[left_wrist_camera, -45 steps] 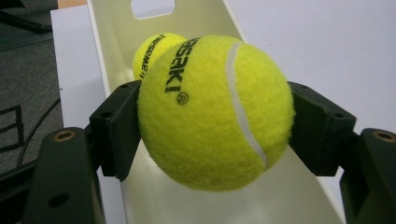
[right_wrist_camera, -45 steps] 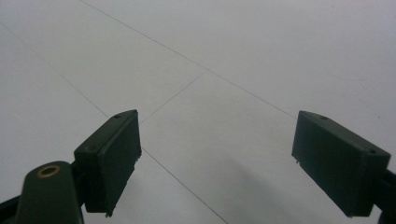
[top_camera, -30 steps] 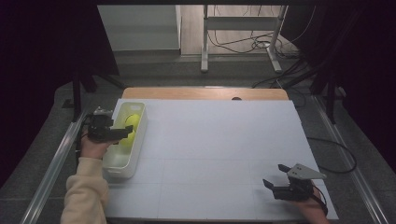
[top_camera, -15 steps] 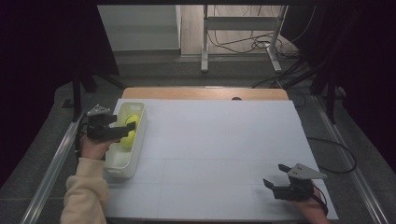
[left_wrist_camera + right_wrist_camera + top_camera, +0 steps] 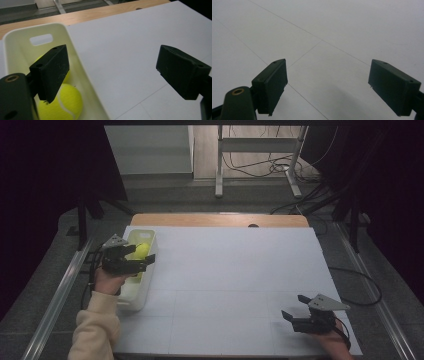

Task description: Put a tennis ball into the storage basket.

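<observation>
Fuzzy felt tennis ball [image 5: 63, 103] lies in a smooth, glossy plastic bin [image 5: 82, 72].

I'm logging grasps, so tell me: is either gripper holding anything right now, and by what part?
Nothing is held. The left gripper is open over the bin rim, with the tennis balls lying loose inside. The right gripper is open over bare table.

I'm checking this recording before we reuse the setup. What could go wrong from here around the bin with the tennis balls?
The left gripper hangs open across the right wall of the cream bin; lowered as it stands, one jaw could strike the rim and tip or shove the bin, which sits close to the table's left edge.

A tennis ball lies against that wall, leaving a jaw little room, so a grip might slip and the ball roll.
</observation>
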A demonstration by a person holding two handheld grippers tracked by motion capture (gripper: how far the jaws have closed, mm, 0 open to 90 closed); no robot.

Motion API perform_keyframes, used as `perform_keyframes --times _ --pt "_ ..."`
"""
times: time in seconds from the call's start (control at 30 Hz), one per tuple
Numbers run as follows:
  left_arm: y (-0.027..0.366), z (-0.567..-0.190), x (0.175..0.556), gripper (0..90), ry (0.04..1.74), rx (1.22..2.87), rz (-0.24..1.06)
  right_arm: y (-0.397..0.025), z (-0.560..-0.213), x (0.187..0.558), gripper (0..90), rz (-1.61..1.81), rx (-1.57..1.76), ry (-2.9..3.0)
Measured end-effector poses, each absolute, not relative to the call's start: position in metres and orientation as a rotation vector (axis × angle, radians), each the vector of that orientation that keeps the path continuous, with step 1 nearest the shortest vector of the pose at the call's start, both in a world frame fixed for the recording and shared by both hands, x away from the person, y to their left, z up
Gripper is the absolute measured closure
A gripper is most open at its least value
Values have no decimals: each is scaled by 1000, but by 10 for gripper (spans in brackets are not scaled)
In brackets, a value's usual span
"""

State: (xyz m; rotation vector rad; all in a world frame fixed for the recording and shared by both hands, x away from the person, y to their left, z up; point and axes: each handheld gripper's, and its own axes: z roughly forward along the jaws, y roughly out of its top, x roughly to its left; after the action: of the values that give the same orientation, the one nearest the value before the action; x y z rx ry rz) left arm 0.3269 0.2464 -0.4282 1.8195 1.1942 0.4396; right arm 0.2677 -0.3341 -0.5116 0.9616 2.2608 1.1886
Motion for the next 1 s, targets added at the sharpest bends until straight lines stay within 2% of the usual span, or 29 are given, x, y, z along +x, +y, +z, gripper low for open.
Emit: perform_keyframes --times 0.83,1.0 --pt "193 -438 296 125 986 1837 398 -333 -511 267 160 1180 954 2263" --pt "177 -446 286 129 943 1866 358 -333 -511 267 160 1180 952 2265"
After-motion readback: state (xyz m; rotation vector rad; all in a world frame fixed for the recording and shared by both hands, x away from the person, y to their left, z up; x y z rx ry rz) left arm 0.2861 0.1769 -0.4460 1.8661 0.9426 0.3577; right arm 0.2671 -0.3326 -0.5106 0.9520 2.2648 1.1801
